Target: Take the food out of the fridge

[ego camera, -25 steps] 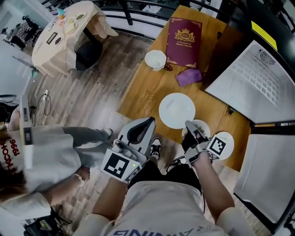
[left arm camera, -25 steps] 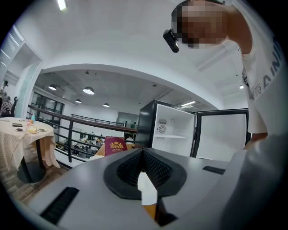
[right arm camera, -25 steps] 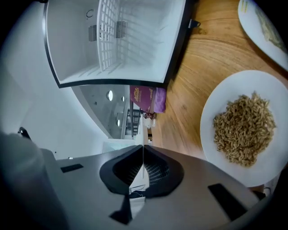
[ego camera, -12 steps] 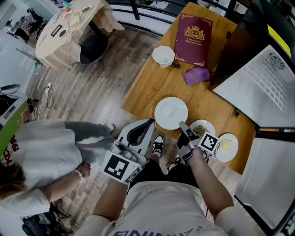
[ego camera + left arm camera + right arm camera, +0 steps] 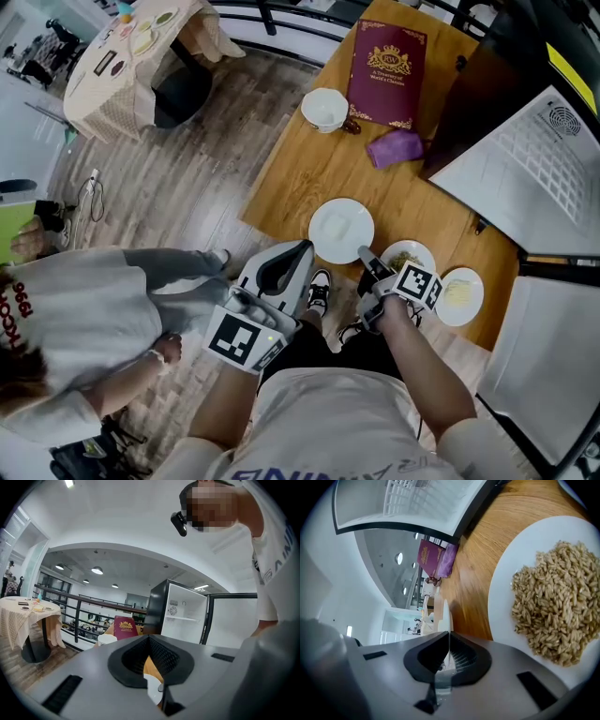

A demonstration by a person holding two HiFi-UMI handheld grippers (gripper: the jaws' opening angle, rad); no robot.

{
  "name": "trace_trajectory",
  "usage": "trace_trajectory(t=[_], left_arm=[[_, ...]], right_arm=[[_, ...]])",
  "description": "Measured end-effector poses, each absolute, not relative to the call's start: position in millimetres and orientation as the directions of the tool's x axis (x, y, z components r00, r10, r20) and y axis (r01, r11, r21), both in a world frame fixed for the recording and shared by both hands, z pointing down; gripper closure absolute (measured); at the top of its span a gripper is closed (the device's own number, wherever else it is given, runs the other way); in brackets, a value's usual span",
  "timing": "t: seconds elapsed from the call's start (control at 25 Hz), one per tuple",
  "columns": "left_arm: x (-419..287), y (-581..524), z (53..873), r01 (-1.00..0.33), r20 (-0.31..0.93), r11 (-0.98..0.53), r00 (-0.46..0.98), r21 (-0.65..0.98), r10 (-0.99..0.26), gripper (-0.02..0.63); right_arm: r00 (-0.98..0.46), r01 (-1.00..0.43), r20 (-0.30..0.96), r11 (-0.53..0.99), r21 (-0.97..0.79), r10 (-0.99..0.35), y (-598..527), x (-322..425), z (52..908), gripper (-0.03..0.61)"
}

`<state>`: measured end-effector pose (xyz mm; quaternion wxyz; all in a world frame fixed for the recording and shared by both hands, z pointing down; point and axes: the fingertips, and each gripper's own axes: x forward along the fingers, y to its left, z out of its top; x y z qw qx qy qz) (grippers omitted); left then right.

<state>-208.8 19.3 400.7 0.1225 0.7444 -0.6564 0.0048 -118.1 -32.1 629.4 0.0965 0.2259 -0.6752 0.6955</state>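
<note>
Here, in the head view, three plates stand on the wooden table before the open fridge. The plate of yellow food is nearest the fridge, the grain plate comes next, and the white plate is farthest from it. What this last plate carries is too pale to tell. One purple cloth lies just beside the fridge, one red menu book near it, and one cup farther off. The right gripper meets the white plate at its rim. The left gripper hangs off the table, on the side away from the fridge.

In the left gripper view the jaws lie together with nothing between them, and the one fridge shelf that shows is bare.

In the right gripper view the jaws are pinched on the white plate's thin rim, with the grain plate alongside. I judge this to be the setting-down step. Next the jaws must part and draw back without dragging the plate.
</note>
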Motion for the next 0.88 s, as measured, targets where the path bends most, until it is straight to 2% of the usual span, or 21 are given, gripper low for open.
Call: trace_trajectory(t=[0.16, 0.28, 0.36, 0.56, 0.88], left_arm=[[-208.9, 17.1, 402.3, -0.977, 0.169, -0.110, 0.141, 0.180, -0.976, 0.609], [-211.1, 17.3, 402.5, -0.977, 0.170, -0.109, 0.140, 0.181, -0.976, 0.609], [-212.9, 17.9, 401.7, -0.978, 0.170, -0.107, 0.139, 0.181, -0.976, 0.609], [-214.1, 19.1, 402.9, -0.977, 0.171, -0.109, 0.141, 0.184, -0.975, 0.609], [-216.3, 18.3, 402.5, -0.975, 0.168, -0.115, 0.147, 0.190, -0.975, 0.609]], right_arm=[[-0.858, -0.490, 0.488, -0.028, -0.871, -0.162, -31.8, -119.5, 634.7, 0.552], [-0.843, -0.529, 0.517, 0.062, -0.846, -0.148, -30.0, -122.5, 634.5, 0.546], [-0.834, -0.551, 0.537, 0.138, -0.823, -0.128, -26.4, -125.9, 633.2, 0.467], [-0.804, -0.581, 0.591, 0.312, -0.752, -0.071, -14.4, -132.0, 635.0, 0.394], [-0.732, -0.599, 0.682, 0.475, -0.645, 0.002, 3.9, -135.1, 644.4, 0.368]])
